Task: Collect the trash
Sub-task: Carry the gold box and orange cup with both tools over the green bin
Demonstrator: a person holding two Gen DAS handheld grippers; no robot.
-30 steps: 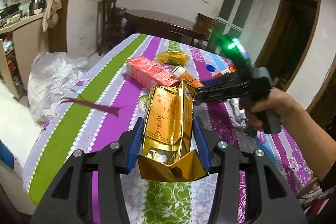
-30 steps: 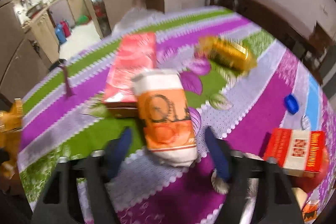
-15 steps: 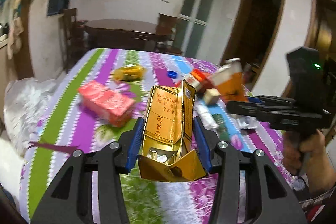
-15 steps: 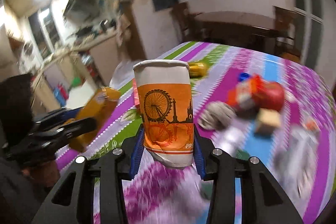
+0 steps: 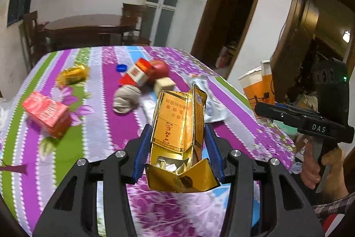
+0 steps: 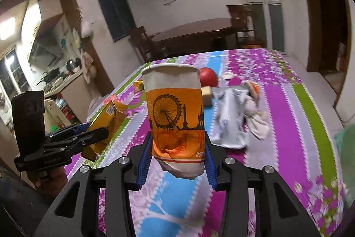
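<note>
My left gripper (image 5: 177, 143) is shut on an open gold cigarette carton (image 5: 179, 126), held above the striped tablecloth (image 5: 97, 117). My right gripper (image 6: 176, 148) is shut on an orange and white paper cup (image 6: 175, 117) with a Ferris wheel print, lifted clear of the table. The cup also shows at the right of the left wrist view (image 5: 258, 90), and the gold carton at the left of the right wrist view (image 6: 108, 123). Trash lies on the table: a red carton (image 5: 46, 112), a gold wrapper (image 5: 73, 74), a red and white box (image 5: 137, 73), a crumpled silver packet (image 6: 230, 117).
A red apple (image 5: 159, 68), a blue bottle cap (image 5: 121, 68), a grey cloth ball (image 5: 126, 99) and a small beige block (image 5: 164, 84) lie mid-table. A dark wooden table with chairs (image 5: 84, 30) stands behind. A kitchen counter (image 6: 64, 81) is at the left.
My right gripper closed on the paper cup and lifted it off the table to the right. Both views swung right. My left gripper kept hold of the gold carton.
</note>
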